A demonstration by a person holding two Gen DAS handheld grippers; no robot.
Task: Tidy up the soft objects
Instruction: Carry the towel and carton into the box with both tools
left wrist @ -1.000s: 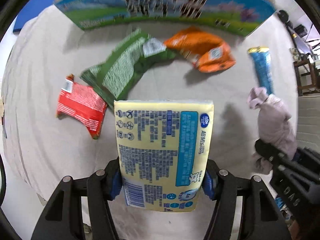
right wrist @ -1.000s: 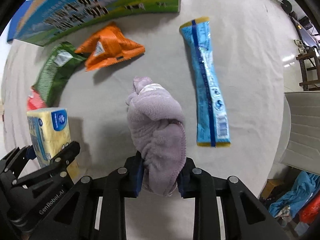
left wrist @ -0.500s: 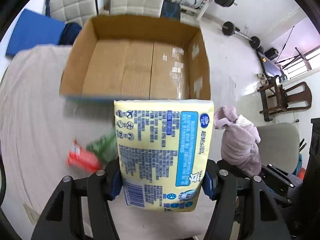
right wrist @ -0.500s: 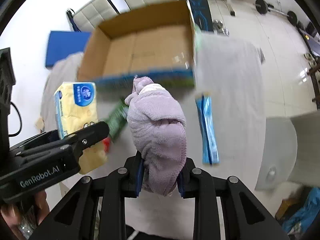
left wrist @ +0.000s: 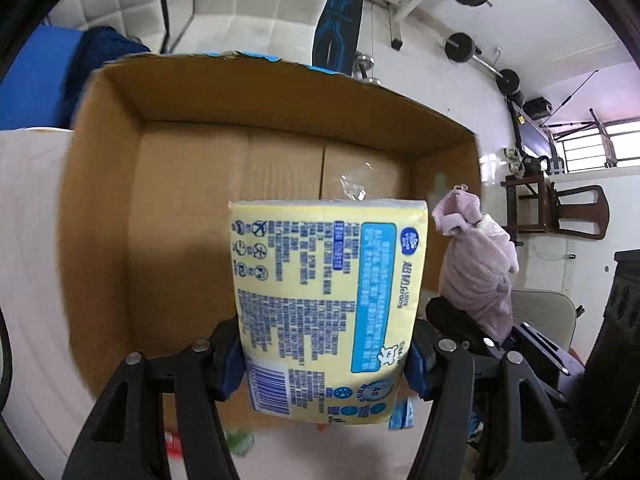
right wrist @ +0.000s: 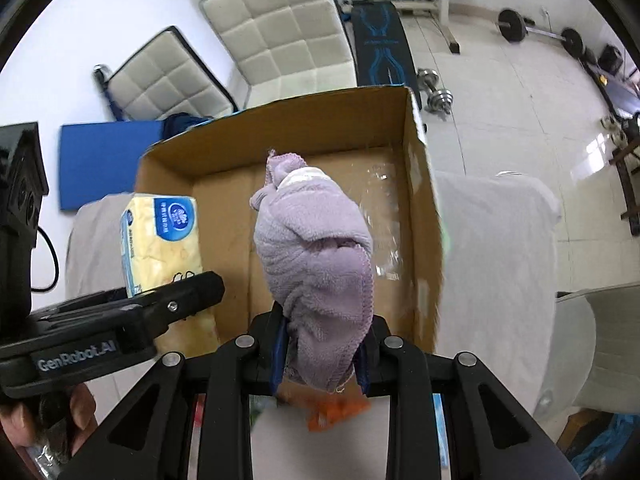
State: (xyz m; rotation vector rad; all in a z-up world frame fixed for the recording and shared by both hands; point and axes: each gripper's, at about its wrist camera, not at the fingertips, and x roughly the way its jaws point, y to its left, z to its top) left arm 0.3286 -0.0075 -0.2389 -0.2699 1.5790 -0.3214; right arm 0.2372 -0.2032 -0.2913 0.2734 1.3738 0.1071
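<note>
My left gripper is shut on a yellow tissue pack with blue print and holds it above the open cardboard box. My right gripper is shut on a rolled lilac towel, also over the box. The box floor shows bare cardboard. The towel shows to the right of the pack in the left wrist view. The tissue pack and the left gripper's body show at the left in the right wrist view.
The box stands on a table with a beige cloth. Snack bags lie on the cloth before the box: an orange one, green scraps. White padded chairs, a blue mat and gym weights stand behind.
Both grippers have risen from the table with their loads and moved forward over the open box. The snack bags have dropped to the lower edge of both views.
</note>
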